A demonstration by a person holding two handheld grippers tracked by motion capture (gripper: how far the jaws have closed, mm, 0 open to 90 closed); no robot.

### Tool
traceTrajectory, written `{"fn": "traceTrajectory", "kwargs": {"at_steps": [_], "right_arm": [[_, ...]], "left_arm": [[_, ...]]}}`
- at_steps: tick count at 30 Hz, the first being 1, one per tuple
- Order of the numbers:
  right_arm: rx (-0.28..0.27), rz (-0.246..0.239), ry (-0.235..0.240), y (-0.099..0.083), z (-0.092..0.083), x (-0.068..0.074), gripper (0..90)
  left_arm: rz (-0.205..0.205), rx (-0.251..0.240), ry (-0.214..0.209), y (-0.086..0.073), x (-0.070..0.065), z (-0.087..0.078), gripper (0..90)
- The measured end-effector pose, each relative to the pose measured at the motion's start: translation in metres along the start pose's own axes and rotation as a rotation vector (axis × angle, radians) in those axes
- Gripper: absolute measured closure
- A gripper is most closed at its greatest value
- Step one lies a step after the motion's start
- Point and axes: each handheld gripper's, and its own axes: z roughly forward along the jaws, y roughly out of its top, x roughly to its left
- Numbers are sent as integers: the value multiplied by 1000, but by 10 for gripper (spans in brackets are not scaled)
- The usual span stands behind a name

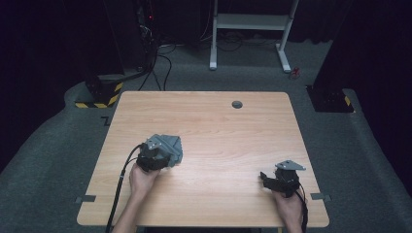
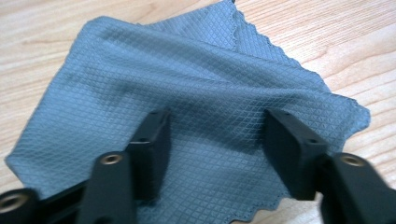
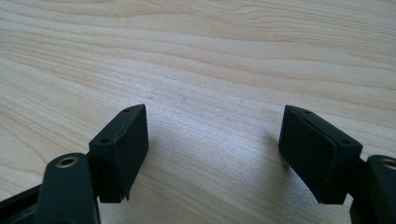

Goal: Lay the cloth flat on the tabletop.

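Grey cloth lying rumpled on tabletop, left of centre. Left gripper straddling cloth, fingers apart, not yet pinching. Right gripper waiting over bare wood, fingers spread wide, holding nothing. Grasp pending; handling of cloth remaining.

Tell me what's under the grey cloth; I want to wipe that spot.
The grey cloth lies on the wooden table, which shows around it. The left gripper hangs over it. Anything beneath its folds is covered.
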Motion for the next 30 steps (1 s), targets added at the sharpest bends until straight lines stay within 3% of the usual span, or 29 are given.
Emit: {"fn": "traceTrajectory", "kwargs": {"at_steps": [9, 12, 17, 21, 30], "right_arm": [[0, 0, 0, 0, 0, 0, 240], [0, 0, 0, 0, 0, 0, 240], [1, 1, 0, 0, 0, 0, 240], [1, 1, 0, 0, 0, 0, 240], [1, 1, 0, 0, 0, 0, 240]], "left_arm": [[23, -16, 14, 0, 3, 0, 763], [9, -19, -14, 0, 6, -1, 850], [28, -32, -9, -1, 2, -2, 861], [26, -78, -48, 2, -2, -7, 862], [10, -112, -115, 4, -9, -12, 864]]}}
